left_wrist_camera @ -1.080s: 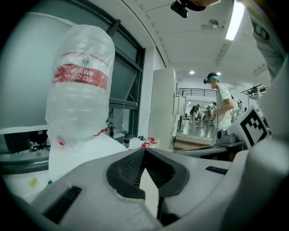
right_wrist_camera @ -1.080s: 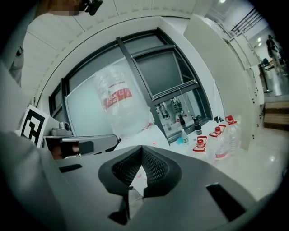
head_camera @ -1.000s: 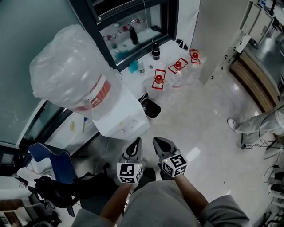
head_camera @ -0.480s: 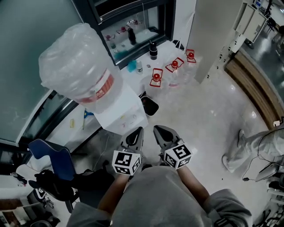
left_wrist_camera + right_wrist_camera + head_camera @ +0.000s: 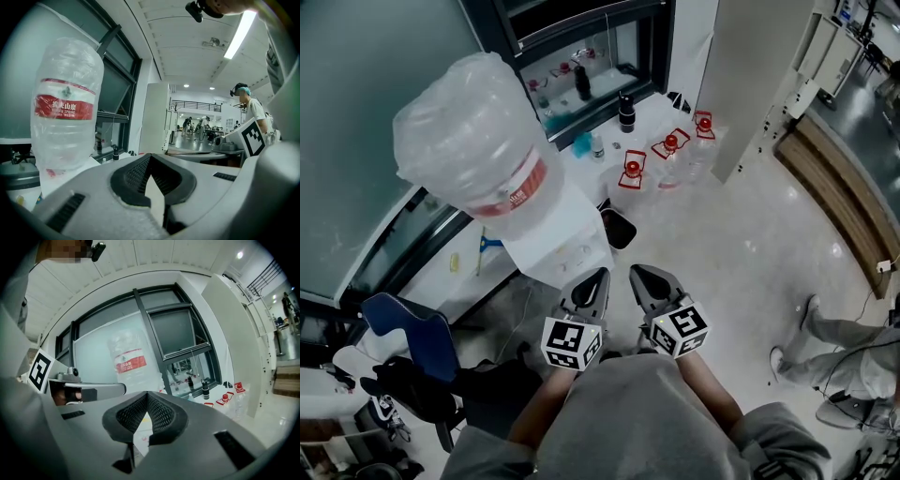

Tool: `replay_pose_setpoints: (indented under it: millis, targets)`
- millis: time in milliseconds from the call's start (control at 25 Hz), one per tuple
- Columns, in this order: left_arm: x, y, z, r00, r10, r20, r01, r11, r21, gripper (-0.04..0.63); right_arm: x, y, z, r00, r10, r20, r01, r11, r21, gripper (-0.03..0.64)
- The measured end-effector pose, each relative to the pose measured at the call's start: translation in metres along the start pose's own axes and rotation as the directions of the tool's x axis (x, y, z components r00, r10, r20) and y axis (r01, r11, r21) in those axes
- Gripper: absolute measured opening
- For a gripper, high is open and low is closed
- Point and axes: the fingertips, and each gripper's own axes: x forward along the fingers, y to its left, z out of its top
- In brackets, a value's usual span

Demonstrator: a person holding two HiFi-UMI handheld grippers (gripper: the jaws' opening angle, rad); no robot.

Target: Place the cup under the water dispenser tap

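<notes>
The water dispenser [image 5: 561, 242] is a white cabinet with a big clear bottle [image 5: 469, 141] upside down on top. It stands just ahead and to the left of both grippers. The bottle with its red label also shows in the left gripper view [image 5: 65, 112] and the right gripper view [image 5: 129, 359]. My left gripper [image 5: 598, 276] and right gripper [image 5: 636, 273] are held side by side at waist height, tips toward the dispenser. Both are shut, with nothing between the pads [image 5: 136, 176] [image 5: 159, 416]. No cup and no tap are in view.
A black bin [image 5: 619, 228] sits on the floor by the dispenser. Beyond it stand small jugs with red caps [image 5: 634, 169], a dark flask [image 5: 626, 108] and a window. A white pillar [image 5: 759, 75] rises at right, a blue chair [image 5: 408, 328] at left. A person's legs [image 5: 825, 337] are at right.
Both grippers have risen a little, still shut and side by side. The person at the right edge has walked to a spot lower in the view.
</notes>
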Motion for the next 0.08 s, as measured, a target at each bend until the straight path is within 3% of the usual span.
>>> replay_pose_setpoints:
  millis: [80]
  targets:
    - [-0.0003,-0.0021,0.0017,1.000,-0.001,0.006,0.000,1.000,0.003,0.008,-0.0019,-0.0009,0.0006,1.000,-0.003,0.002,0.003,1.000,0.002,0.009]
